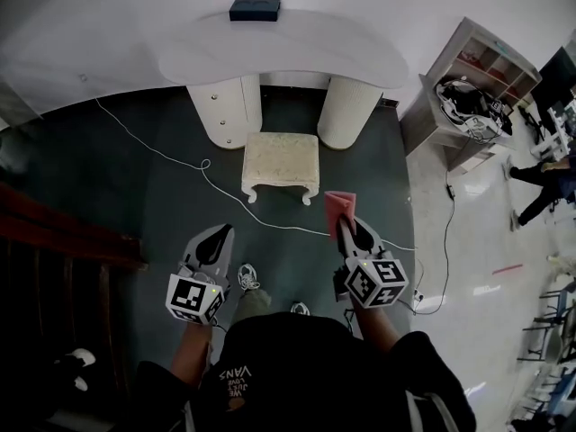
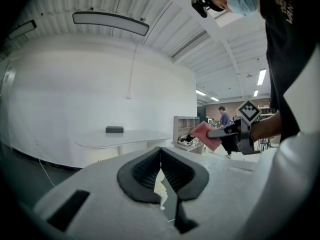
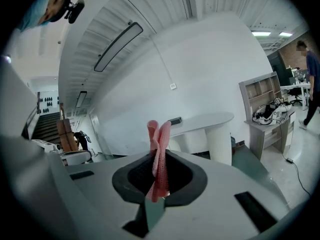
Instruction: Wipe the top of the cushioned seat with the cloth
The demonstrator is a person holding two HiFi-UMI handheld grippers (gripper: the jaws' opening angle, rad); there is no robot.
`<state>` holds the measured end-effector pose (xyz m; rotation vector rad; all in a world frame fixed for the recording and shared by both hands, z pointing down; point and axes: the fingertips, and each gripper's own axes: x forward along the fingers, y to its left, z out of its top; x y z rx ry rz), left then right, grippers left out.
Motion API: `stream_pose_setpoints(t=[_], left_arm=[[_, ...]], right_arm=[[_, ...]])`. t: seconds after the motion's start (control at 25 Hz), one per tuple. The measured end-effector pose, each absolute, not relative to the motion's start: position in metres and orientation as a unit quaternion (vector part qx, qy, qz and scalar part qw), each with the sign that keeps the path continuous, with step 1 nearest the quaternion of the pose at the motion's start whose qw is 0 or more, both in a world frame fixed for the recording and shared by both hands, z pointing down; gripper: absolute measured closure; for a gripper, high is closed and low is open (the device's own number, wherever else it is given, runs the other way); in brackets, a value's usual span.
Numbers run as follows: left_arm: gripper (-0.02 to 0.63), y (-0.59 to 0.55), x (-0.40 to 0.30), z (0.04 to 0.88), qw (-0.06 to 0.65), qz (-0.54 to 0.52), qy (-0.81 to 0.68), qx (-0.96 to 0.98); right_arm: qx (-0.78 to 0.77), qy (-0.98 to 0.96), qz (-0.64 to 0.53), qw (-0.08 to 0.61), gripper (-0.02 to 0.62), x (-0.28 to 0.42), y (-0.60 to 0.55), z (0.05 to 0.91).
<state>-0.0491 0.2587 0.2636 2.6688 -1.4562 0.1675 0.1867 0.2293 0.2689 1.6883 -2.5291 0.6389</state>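
The cushioned seat (image 1: 282,156) is a small cream stool on the dark floor, in front of a white desk. My right gripper (image 1: 345,226) is shut on a pink cloth (image 1: 338,210), held in the air near the stool's front right corner. In the right gripper view the cloth (image 3: 159,156) stands up folded between the jaws. My left gripper (image 1: 217,237) hangs below the stool's front left, jaws shut with nothing in them. The left gripper view shows its jaws (image 2: 161,176) closed, and the right gripper with the cloth (image 2: 207,135) off to the right.
A white curved desk (image 1: 279,43) with a dark box (image 1: 254,9) stands behind the stool. A white cable (image 1: 211,178) runs across the floor past the stool. A shelf unit (image 1: 472,84) stands at the right, dark stairs (image 1: 54,268) at the left. A person (image 1: 538,174) walks far right.
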Motion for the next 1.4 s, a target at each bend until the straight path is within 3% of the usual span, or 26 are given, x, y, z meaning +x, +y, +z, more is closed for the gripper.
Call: stream_pose_setpoints(t=[0.68, 1.4], left_arm=[[0.589, 0.132, -0.159, 0.262, 0.05, 0.067, -0.428, 0.9], [0.589, 0.039, -0.158, 0.29, 0.106, 0.08, -0.47, 0.872]], right_arm=[[0.595, -0.772, 0.221, -0.004, 0.571, 0.083, 0.134, 0.275], [0.563, -0.786, 0.251, 0.038, 0.571, 0.08, 0.001, 0.323]])
